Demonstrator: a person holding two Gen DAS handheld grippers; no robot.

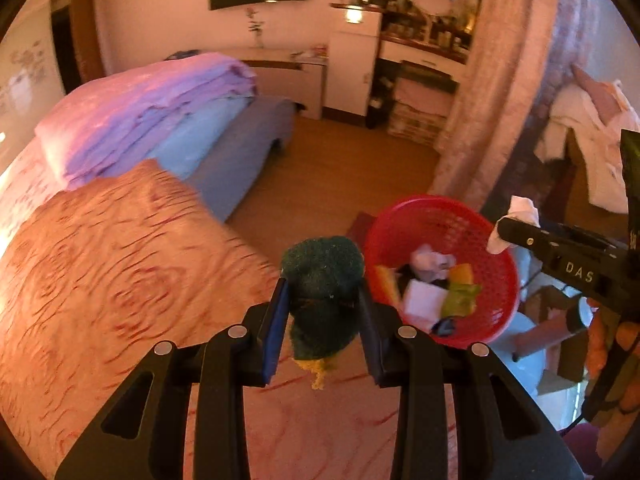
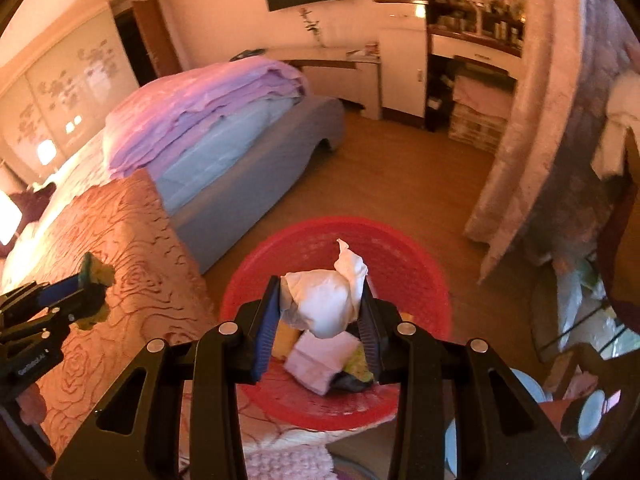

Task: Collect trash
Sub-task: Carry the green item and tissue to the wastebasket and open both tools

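My left gripper point(image 1: 322, 304) is shut on a dark green scouring sponge point(image 1: 322, 280) with a yellow underside, held over the edge of the patterned bedspread point(image 1: 120, 260), just left of the red mesh basket point(image 1: 496, 280). The basket holds several scraps: crumpled paper, a white card, yellow and green pieces. My right gripper point(image 2: 322, 308) is shut on a crumpled white tissue point(image 2: 326, 300), hanging directly above the red basket point(image 2: 396, 256). In the left wrist view the right gripper point(image 1: 504, 230) shows with the tissue point(image 1: 516, 216) over the basket's right rim. The left gripper point(image 2: 90, 276) appears at the left in the right wrist view.
A bed with folded purple and blue quilts point(image 1: 160, 120) fills the left. Bare wooden floor point(image 2: 400, 184) lies beyond the basket. A curtain point(image 2: 532, 140) hangs at the right, with clothing on a chair point(image 1: 592, 132) and white plates point(image 2: 592, 412) low at the right.
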